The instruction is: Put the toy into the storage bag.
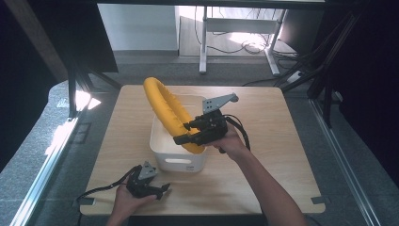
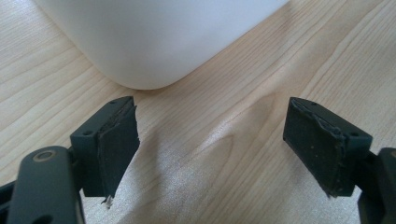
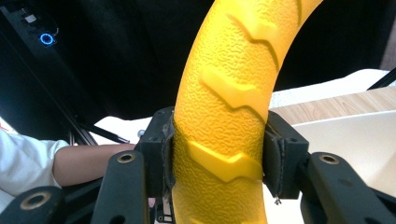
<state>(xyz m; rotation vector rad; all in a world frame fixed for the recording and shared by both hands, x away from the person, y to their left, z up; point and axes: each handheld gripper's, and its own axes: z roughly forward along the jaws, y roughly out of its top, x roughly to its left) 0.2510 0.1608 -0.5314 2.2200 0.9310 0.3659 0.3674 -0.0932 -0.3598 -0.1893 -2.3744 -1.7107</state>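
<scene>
Pale wood grain runs across the desk point(image 1: 263, 155) beneath me, with grey floor and black frame legs beyond its far edge. My right gripper point(image 1: 186, 133) is clamped on the yellow ring point(image 1: 170, 112), both pads pressed flat against opposite sides of its thick band; in the right gripper view the black pads sit snug on the ring point(image 3: 224, 116) just where a raised chevron rib crosses it. The ring stands nearly upright, its lower arc dipping into the white bin point(image 1: 179, 162) at the middle of the desk and its top leaning toward the far left corner. I judge it light and rubbery: the pebbled skin and moulded ribs should give good friction, and the band looks firm enough not to fold under the squeeze. Across the band's width, as I have it, is the sensible hold, low on the arc so the loop does not swing. My right hand point(image 1: 233, 141) reaches in from the near right, forearm slanting over the desk, the gripper lying roughly level and pointing left over the bin's rim. My left gripper point(image 1: 149, 187) rests near the front edge, jaws spread wide with nothing between them, aimed at the bin's rounded corner point(image 2: 154, 42).
</scene>
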